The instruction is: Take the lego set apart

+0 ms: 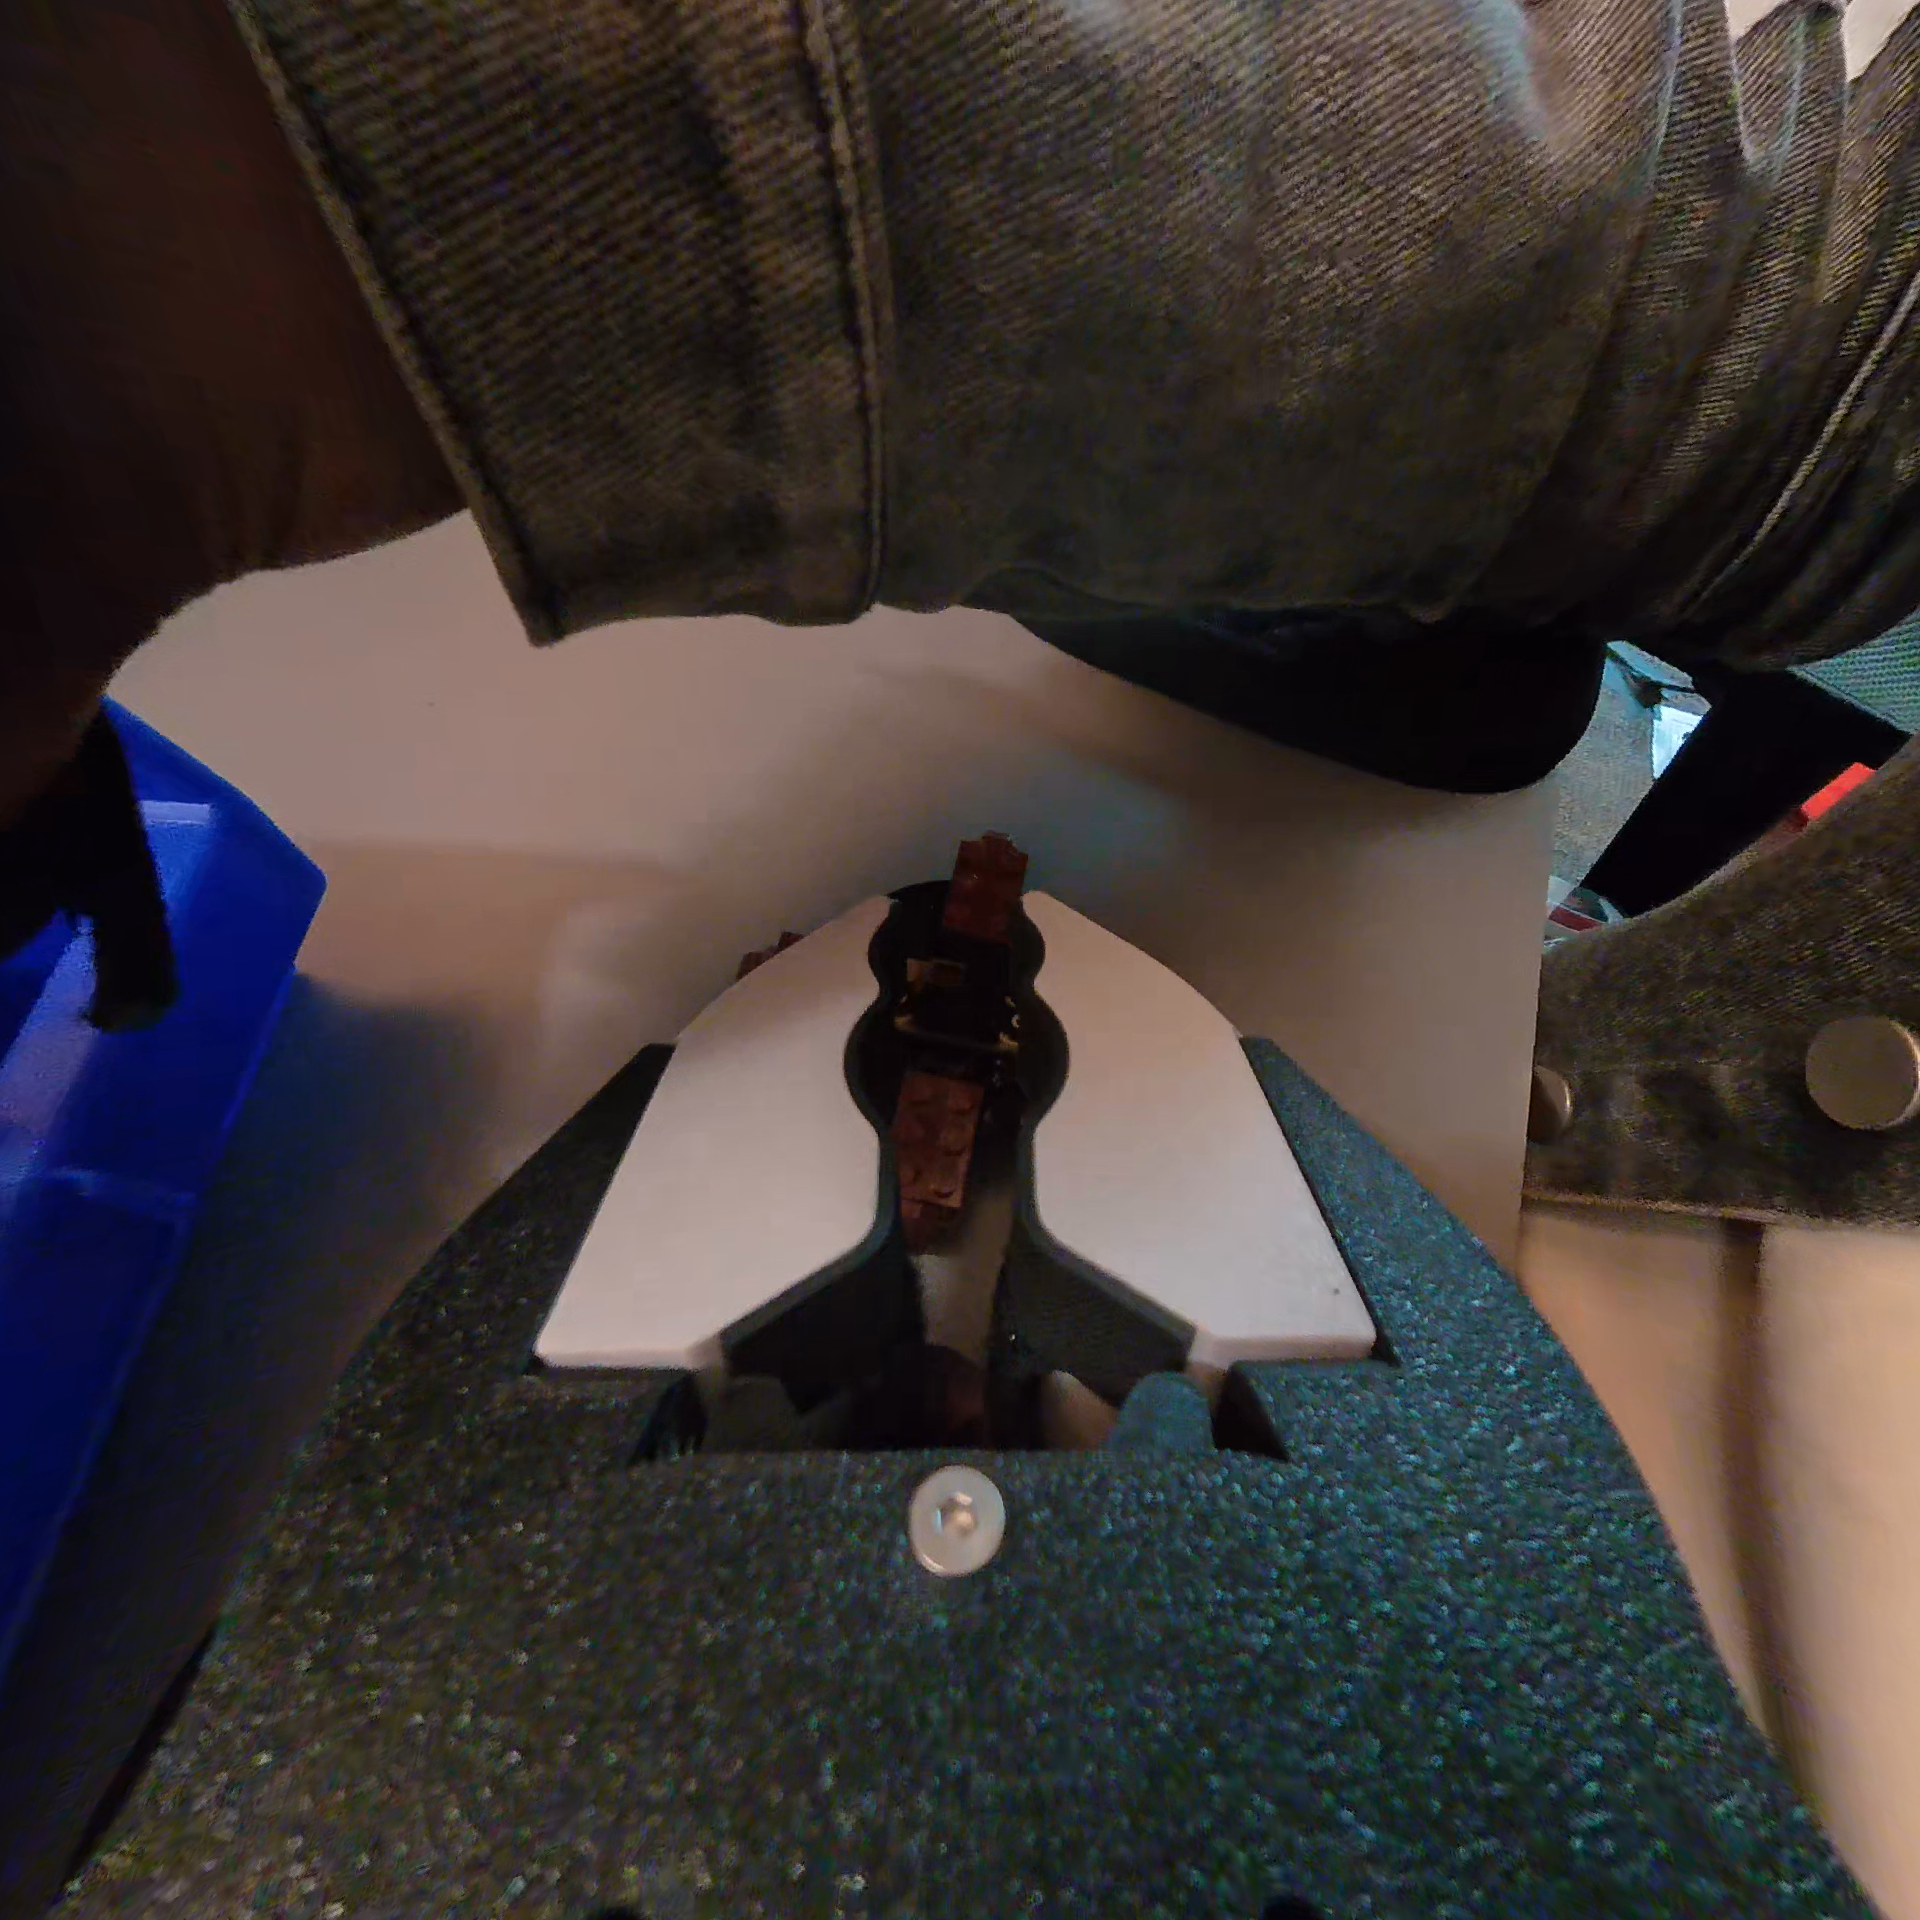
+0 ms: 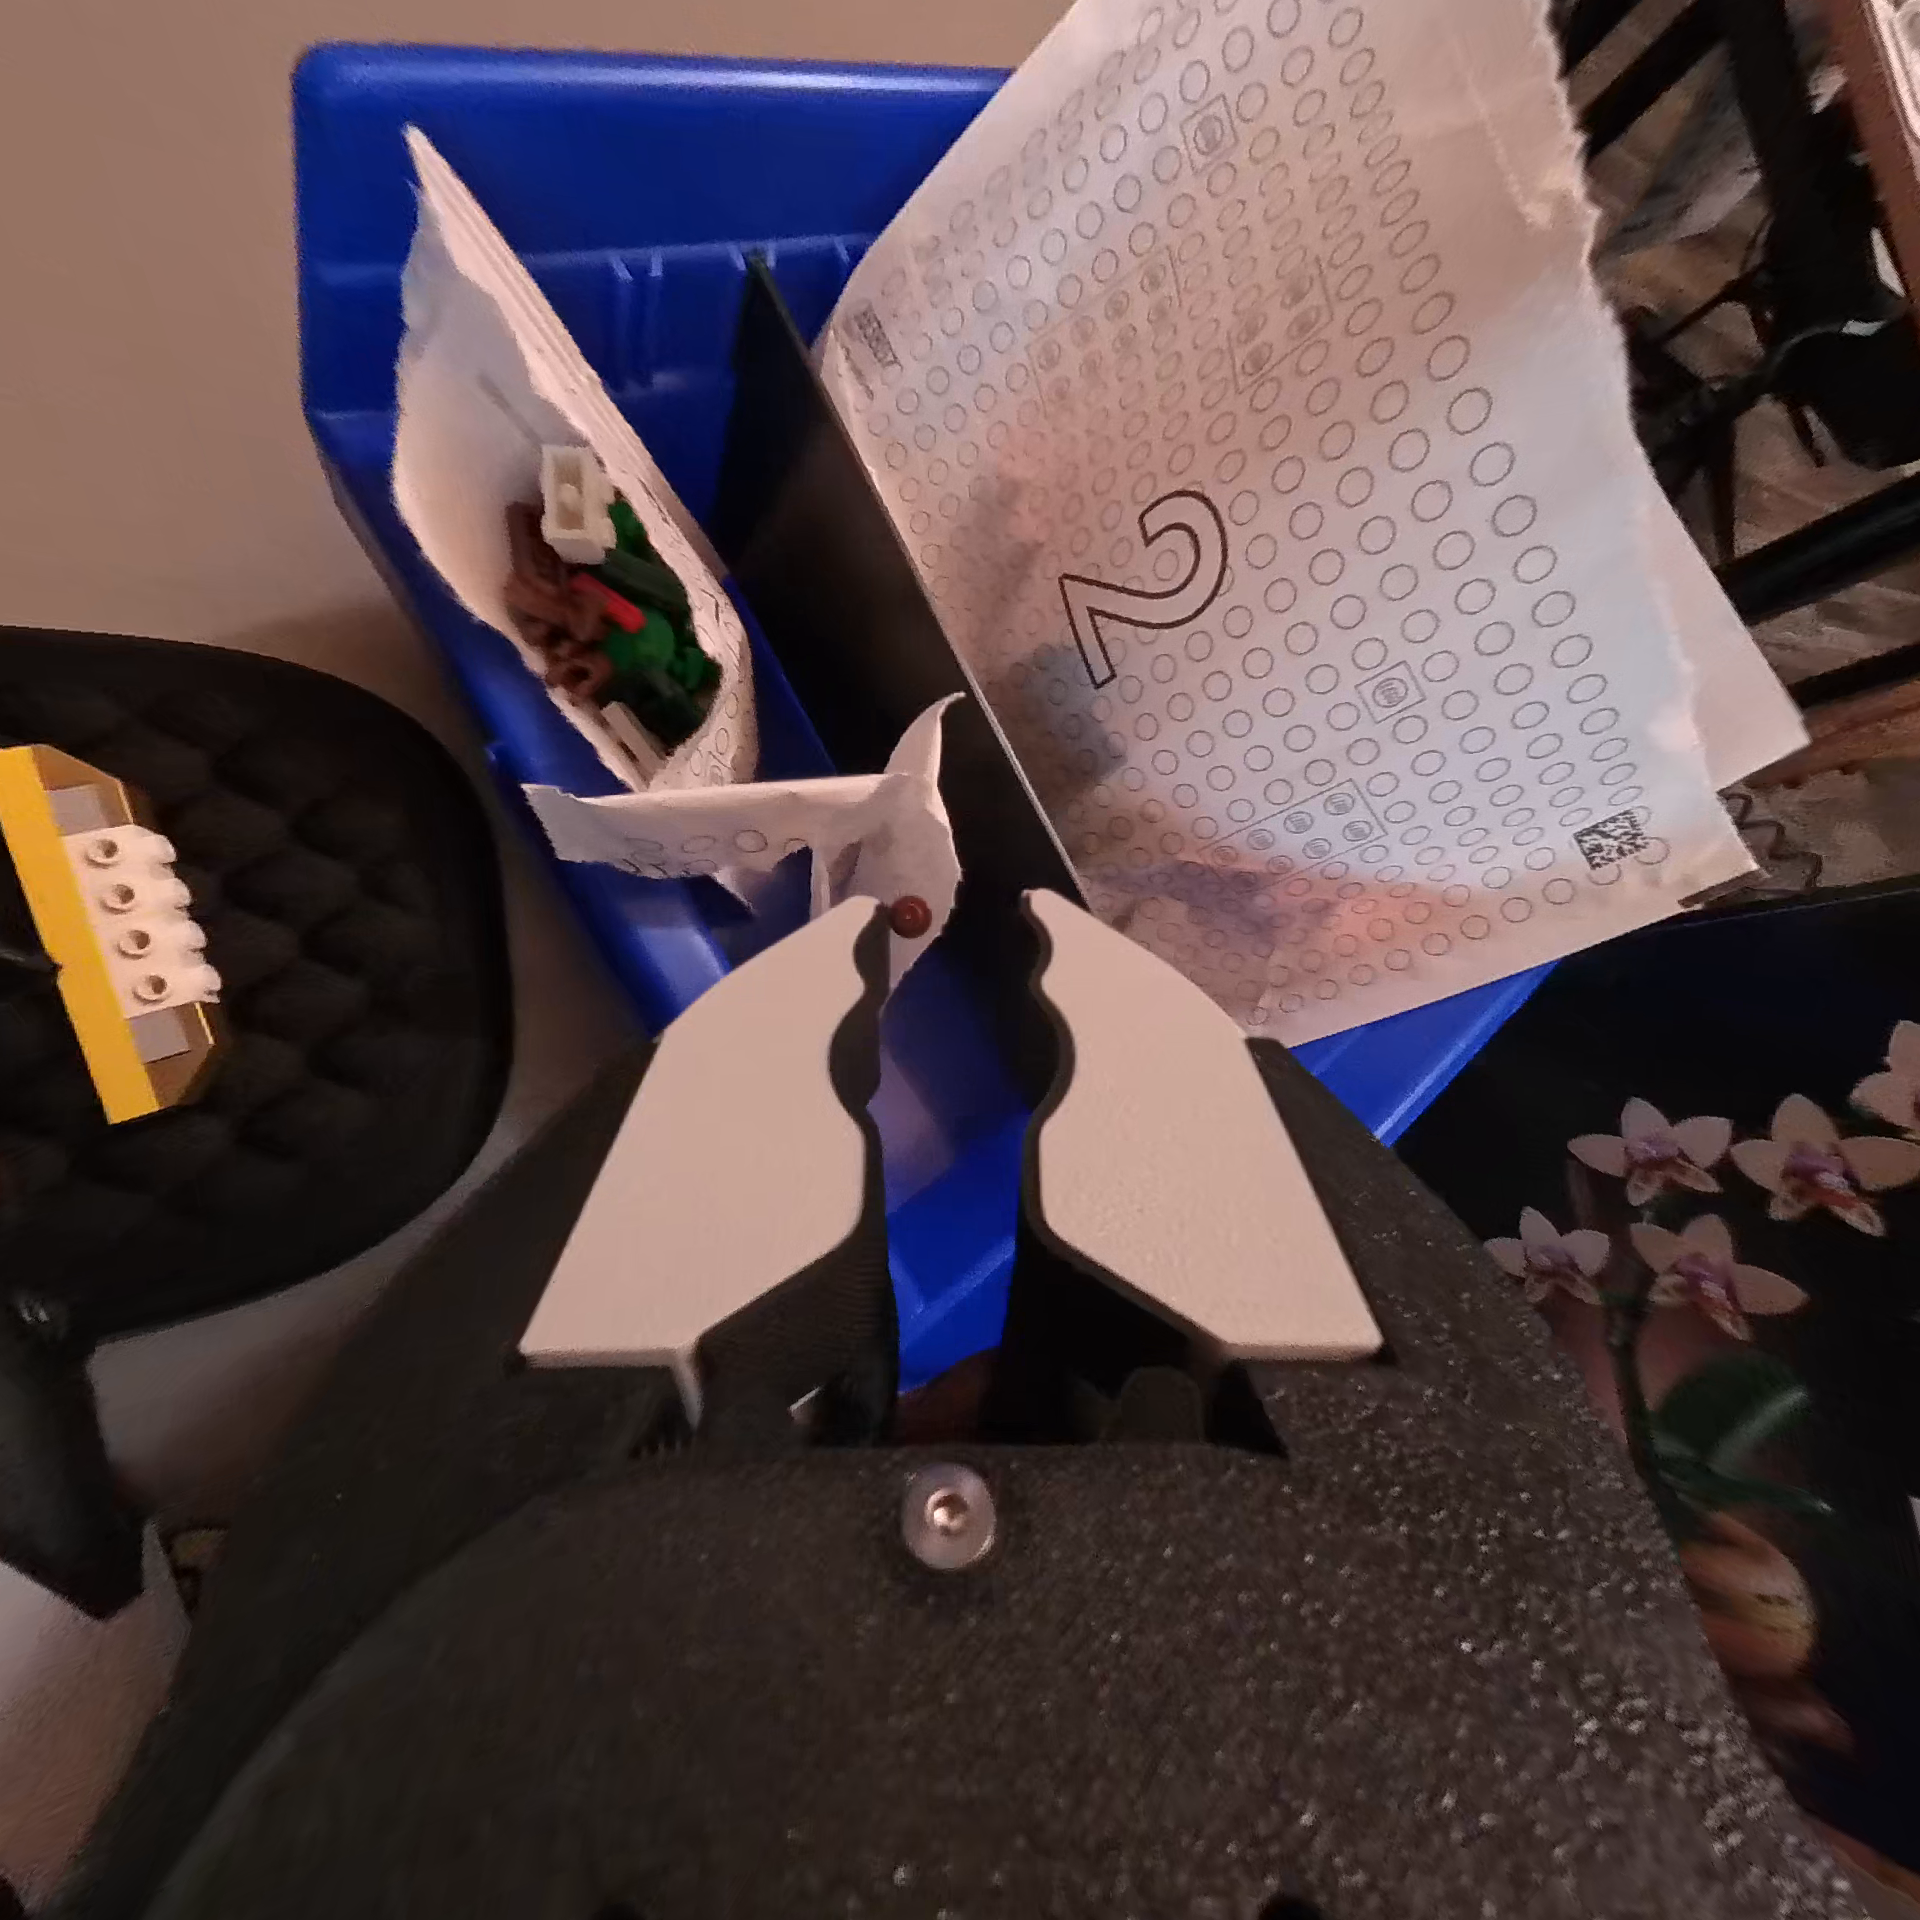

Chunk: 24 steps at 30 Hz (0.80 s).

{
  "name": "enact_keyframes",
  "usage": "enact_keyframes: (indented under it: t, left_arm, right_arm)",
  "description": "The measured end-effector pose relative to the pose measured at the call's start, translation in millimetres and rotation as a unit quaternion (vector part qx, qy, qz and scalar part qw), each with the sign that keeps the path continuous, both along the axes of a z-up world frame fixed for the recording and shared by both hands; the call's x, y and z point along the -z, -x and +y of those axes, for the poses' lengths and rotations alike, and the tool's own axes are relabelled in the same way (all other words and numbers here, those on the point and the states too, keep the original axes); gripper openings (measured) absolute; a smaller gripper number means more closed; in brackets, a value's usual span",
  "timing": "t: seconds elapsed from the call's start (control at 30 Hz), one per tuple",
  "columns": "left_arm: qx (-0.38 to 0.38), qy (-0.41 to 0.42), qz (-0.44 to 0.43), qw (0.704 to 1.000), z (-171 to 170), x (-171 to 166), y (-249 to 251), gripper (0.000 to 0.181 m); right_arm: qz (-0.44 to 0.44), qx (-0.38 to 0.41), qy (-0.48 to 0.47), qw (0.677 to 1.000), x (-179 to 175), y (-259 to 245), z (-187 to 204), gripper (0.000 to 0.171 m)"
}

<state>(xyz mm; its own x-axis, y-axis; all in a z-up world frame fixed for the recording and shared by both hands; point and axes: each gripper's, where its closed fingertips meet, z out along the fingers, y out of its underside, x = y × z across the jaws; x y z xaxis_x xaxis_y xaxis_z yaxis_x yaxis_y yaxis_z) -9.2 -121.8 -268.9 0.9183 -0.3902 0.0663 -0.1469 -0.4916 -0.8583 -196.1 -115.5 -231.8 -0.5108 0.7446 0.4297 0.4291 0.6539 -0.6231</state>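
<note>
The left gripper (image 1: 961,1049) is clamped on a brown lego piece (image 1: 943,1143), with a denim sleeve (image 1: 1039,312) close ahead. The right gripper (image 2: 951,997), jaws parted and empty, hangs over a blue bin (image 2: 623,187). Loose bricks fill a torn bag (image 2: 582,582) there; a yellow-and-white chunk (image 2: 104,935) remains assembled, so work seems partway.

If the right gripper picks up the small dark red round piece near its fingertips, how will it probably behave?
The small dark red round piece looks rounded and smooth, so it may roll or slip out. It seems tiny beside the right gripper, whose jaws stand open, so probably very light. It lies by torn paper, which may shift.
</note>
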Motion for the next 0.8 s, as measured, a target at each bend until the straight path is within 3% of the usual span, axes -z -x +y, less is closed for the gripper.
enact_keyframes:
  t: [0.27,0.47,0.53,0.7,0.73,0.8]
  left_arm:
    - [0.002,0.003,0.005,1.000,0,1,-1,0.019]
    - [0.001,0.006,0.007,1.000,0,3,-1,0.019]
    - [0.001,0.007,0.009,1.000,0,3,-1,0.020]
    - [-0.001,0.006,0.007,1.000,0,2,-1,0.019]
    - [-0.001,0.005,0.007,1.000,0,2,-1,0.019]
    - [-0.001,0.004,0.007,1.000,0,2,-1,0.020]
  right_arm:
    - [0.015,-0.003,-0.003,1.000,-9,-1,-3,0.029]
    - [0.032,-0.014,0.018,0.999,-15,-4,-6,0.018]
    - [0.038,-0.024,0.011,0.999,-16,-5,-8,0.007]
    - [0.021,-0.039,0.016,0.999,-10,-7,-12,0.007]
    - [0.016,-0.037,0.012,0.999,-7,-6,-11,0.009]
    - [-0.006,-0.021,-0.011,1.000,2,-5,-7,0.032]
